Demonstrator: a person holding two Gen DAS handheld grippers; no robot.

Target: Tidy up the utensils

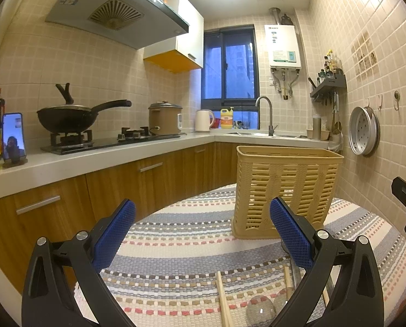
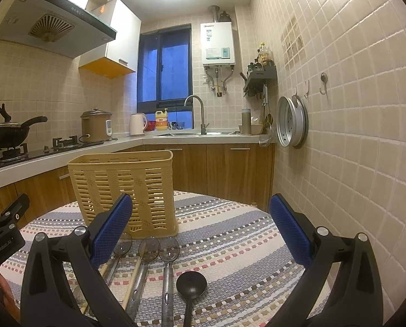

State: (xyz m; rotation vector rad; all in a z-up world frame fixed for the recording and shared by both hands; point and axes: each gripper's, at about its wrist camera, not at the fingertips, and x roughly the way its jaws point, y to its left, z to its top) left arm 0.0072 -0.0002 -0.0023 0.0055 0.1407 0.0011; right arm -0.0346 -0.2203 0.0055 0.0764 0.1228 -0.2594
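Note:
A tan slotted utensil basket stands upright on the striped cloth. In the right wrist view, several utensils lie in front of the basket: metal spoons with bowls toward the basket, a black ladle and wooden chopsticks. The left wrist view shows chopsticks and spoon bowls at the bottom. My left gripper is open above the cloth, holding nothing. My right gripper is open too, hovering over the utensils.
The table's striped cloth ends near wooden cabinets on the left. A tiled wall with a hanging metal steamer tray is close on the right. A counter with stove, wok and sink runs behind.

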